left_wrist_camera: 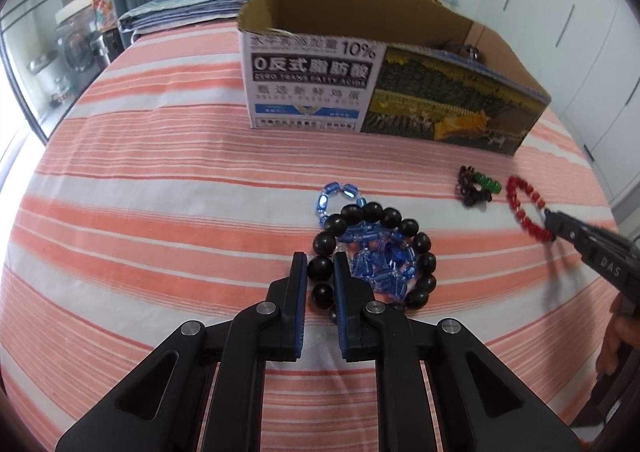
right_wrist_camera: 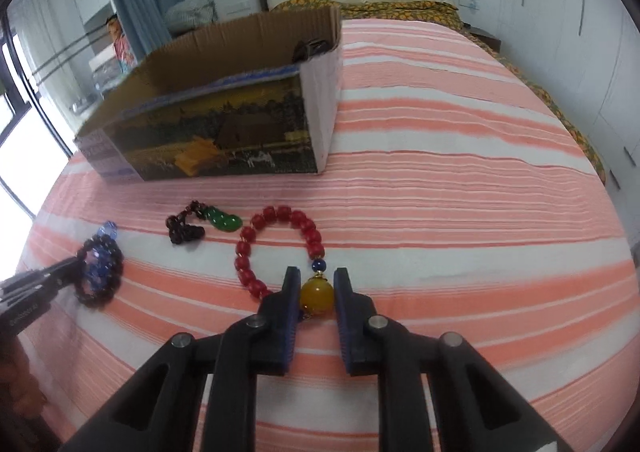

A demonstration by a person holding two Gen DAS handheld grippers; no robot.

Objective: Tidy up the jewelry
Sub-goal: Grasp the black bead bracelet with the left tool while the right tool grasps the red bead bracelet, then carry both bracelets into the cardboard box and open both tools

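Both tongs straddled beads, apparently unclamped: left gripper [left_wrist_camera: 320,266] around a black bracelet [left_wrist_camera: 376,258] bead, right gripper [right_wrist_camera: 316,281] around the red bracelet [right_wrist_camera: 280,248]'s yellow bead [right_wrist_camera: 317,295] (smooth, probably slippery; string limp), lower centre.

A bed [right_wrist_camera: 460,180] with an orange-and-white striped sheet carries everything. An open cardboard box [left_wrist_camera: 400,92] stands on it toward the headboard. Nearer lie a black bead bracelet [left_wrist_camera: 416,240] heaped with blue crystal beads [left_wrist_camera: 384,260], a small dark bracelet with a green pendant [right_wrist_camera: 224,221], and a red bead bracelet [right_wrist_camera: 276,248] with one amber bead.
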